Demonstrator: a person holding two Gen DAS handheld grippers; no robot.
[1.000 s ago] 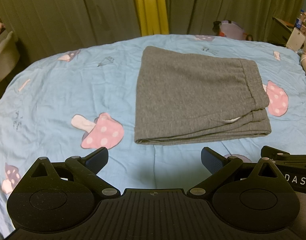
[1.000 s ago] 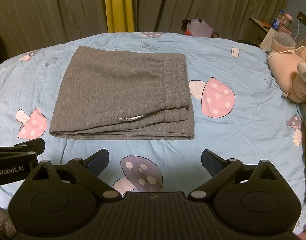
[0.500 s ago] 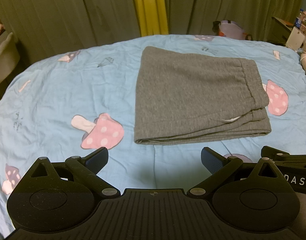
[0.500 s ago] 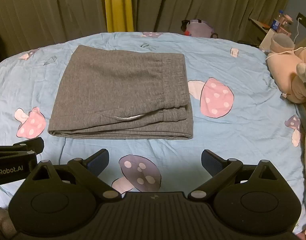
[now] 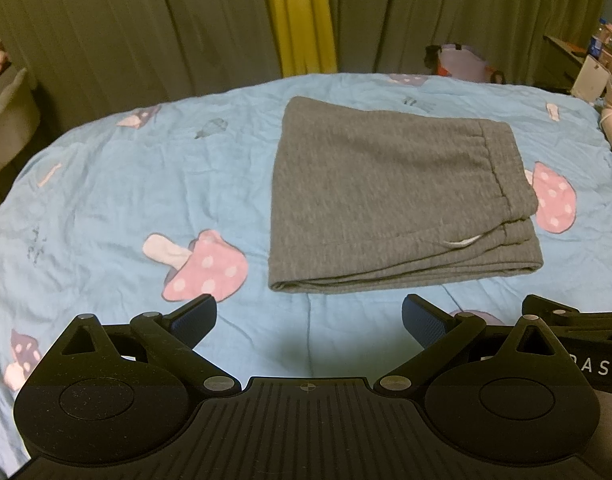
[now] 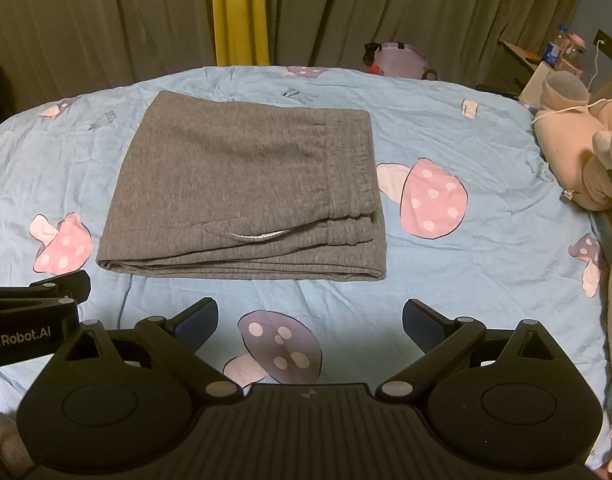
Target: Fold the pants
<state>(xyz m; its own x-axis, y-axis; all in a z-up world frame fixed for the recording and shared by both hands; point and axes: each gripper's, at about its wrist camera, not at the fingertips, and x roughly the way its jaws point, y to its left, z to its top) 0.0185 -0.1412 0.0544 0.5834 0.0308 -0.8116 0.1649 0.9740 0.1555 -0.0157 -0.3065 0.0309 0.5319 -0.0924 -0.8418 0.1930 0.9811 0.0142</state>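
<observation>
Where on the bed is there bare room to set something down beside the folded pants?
Widest free patch: the blue sheet left of the folded pants. A strip also runs between the pants' near edge and the open left gripper and right gripper. Right of the pants is tighter, with the pink plush at the bed's edge.

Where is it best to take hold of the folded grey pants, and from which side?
Probably the stacked near edge of the grey pants, approached low from the near side. There the layers lie together, facing both open grippers, left gripper and right gripper, so one pinch catches them all.
</observation>
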